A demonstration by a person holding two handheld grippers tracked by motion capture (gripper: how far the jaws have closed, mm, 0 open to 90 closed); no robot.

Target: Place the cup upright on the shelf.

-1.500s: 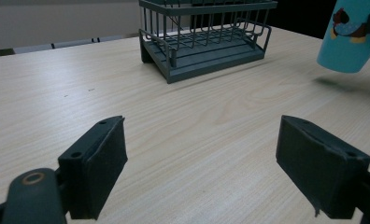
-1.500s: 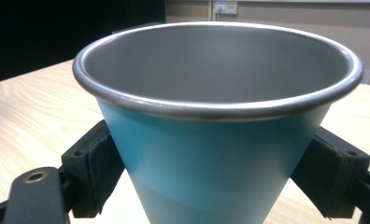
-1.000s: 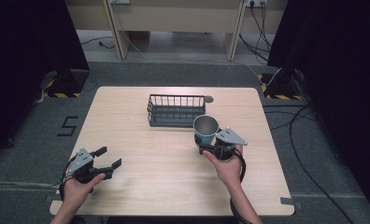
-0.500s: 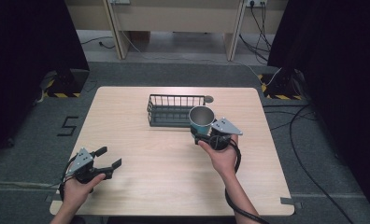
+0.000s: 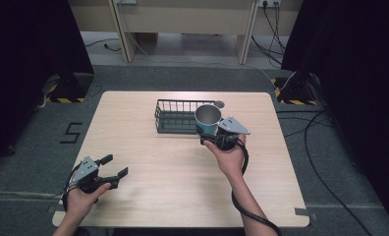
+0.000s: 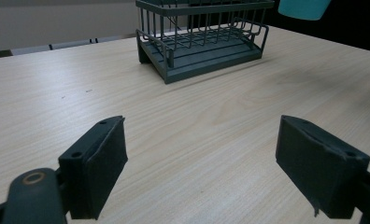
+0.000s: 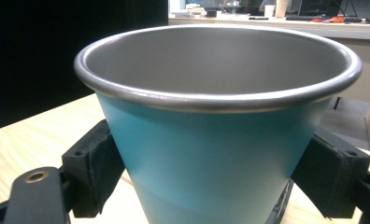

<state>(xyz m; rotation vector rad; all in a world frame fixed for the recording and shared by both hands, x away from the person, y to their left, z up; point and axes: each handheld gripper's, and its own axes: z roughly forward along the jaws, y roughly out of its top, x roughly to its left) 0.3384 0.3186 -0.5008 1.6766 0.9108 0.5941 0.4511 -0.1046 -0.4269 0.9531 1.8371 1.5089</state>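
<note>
A: State the condition of the right tool (image 5: 208,133).

B: The right tool is clamped on a teal cup (image 5: 208,119). In the right gripper view both black pads press against the cup (image 7: 216,140) wall, one on each side, below the metal rim. The cup stands upright with its open mouth up; the inside is bare grey metal.

A: Location of the cup?

B: In the high view, it sits slightly toward 1 o'clock of the counter (image 5: 148,196) centre, at the 3 o'clock end of the wire basket (image 5: 175,118). It overlaps the basket's right end there; whether it is touching the basket or raised above it cannot be told. The right hand (image 5: 229,157) grips the tool from the 6 o'clock side, and a black cable (image 5: 241,211) trails back along the forearm.

A: State the condition of the left tool (image 5: 115,166).

B: The jaws are spread wide with nothing between them. In the left gripper view only bare wood grain lies between the two pads (image 6: 99,163). The tool sits near the 7 o'clock corner of the counter, held by the left hand (image 5: 82,199), well apart from the basket.

A: Describe the basket.

B: A dark rectangular wire basket (image 6: 202,37) with a solid floor, resting on the counter toward 12 o'clock of centre. A small round grey disc (image 5: 219,104) is set in the counter just at its 2 o'clock corner.
</note>
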